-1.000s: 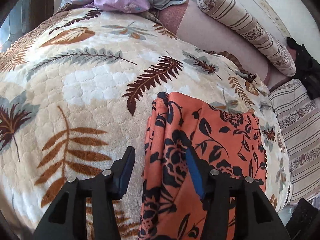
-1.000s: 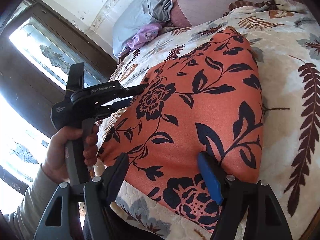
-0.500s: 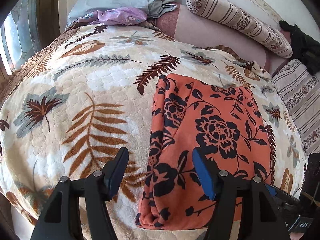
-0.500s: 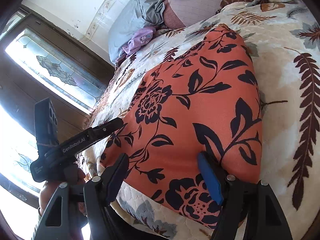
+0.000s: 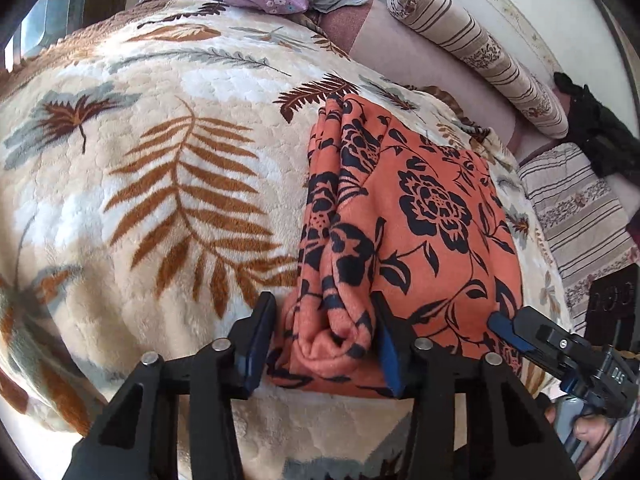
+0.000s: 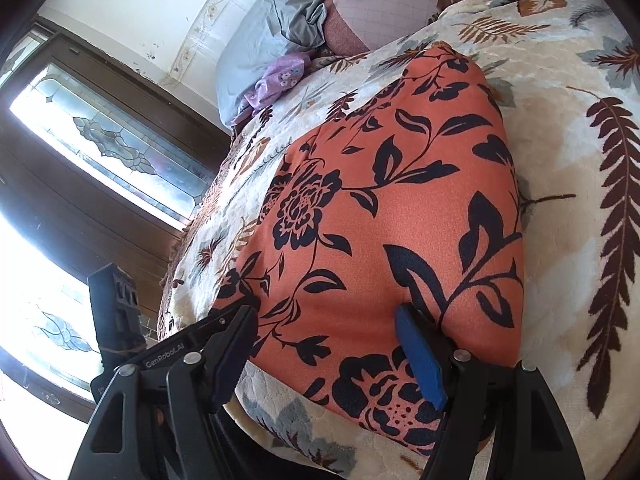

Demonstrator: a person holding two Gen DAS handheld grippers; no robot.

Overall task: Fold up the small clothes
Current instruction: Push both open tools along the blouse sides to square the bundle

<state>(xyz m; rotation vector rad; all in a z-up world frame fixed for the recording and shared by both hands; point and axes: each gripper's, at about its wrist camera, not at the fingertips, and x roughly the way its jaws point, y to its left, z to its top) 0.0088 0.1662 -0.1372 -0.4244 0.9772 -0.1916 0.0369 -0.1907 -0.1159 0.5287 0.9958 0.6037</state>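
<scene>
The folded garment (image 5: 432,216) lay on the blanket (image 5: 160,184); the bolster (image 5: 472,44) lay behind it; the pillow (image 6: 256,48) was at the far left corner.

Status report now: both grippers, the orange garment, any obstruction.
Left hand-held gripper open, straddling the orange floral garment's bunched near-left corner. Right hand-held gripper open over its near edge. Garment folded on the leaf blanket. Nothing in the way.

Both grippers spread wide, low and side by side.
Left gripper (image 5: 324,338) jaws gape; right gripper (image 6: 328,344) jaws likewise parted.
</scene>
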